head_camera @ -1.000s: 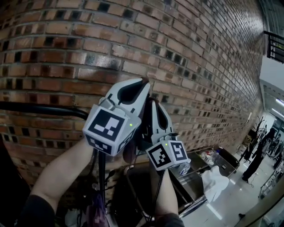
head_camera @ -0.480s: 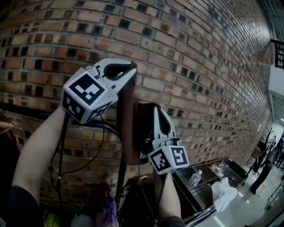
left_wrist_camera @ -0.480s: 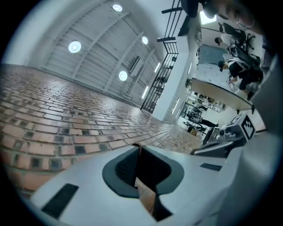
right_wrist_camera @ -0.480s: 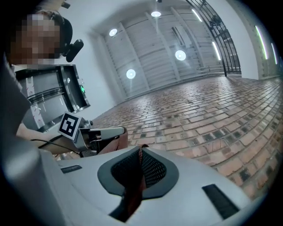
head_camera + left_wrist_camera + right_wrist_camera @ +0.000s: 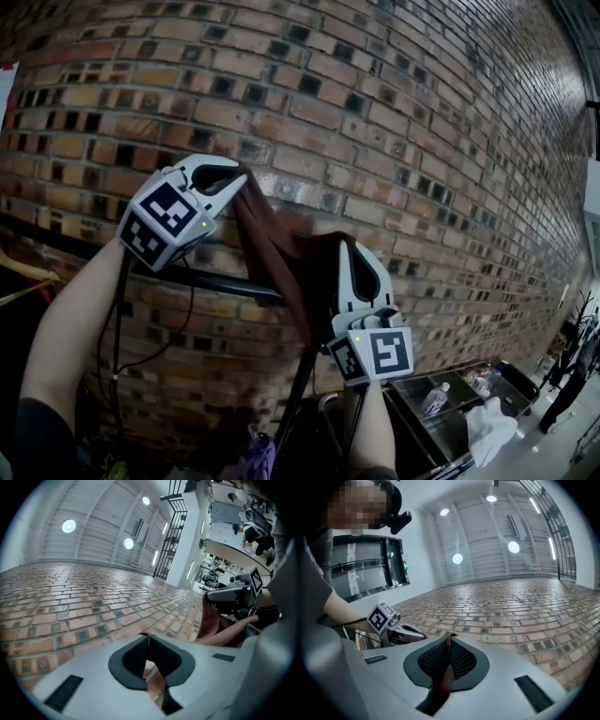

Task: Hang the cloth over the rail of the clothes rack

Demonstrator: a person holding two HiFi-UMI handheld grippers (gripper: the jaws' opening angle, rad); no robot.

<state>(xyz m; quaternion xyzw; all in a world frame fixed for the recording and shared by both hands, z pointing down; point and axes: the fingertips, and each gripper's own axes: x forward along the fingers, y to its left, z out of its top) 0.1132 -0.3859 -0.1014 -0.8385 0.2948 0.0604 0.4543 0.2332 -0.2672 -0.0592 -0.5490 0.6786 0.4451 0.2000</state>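
One brown cloth (image 5: pixel 281 258) is held up in the air between both tools. It is stretched as a slanting band that starts above the black rail (image 5: pixel 211 278) of the clothes rack and runs down across the front of it. A loose fold hangs below the rail's line. Whether any of it touches the rail I cannot tell.

The left hand-held gripper (image 5: pixel 236 174) is clenched on the upper corner, above the rail. Its own view shows a strip of cloth (image 5: pixel 154 684) pinched between the closed jaws. The right hand-held gripper (image 5: pixel 349 246) is clamped on the other end, just past the rail's right-hand end. In its view a dark strip of cloth (image 5: pixel 443 679) runs up between jaws pressed together on it. Behind the rail stands a brick wall (image 5: pixel 394 103), and there looks to be little room on that far side.

By my reading the step in hand is the carry: the cloth is lifted and spread but not yet draped. The next move calls for bringing the stretched span over the top of the rail, part beyond it and part before it. Both ends would then go down until the rail takes the weight. Only then should the jaws let go. The wall side needs care so that neither tool knocks the bricks.
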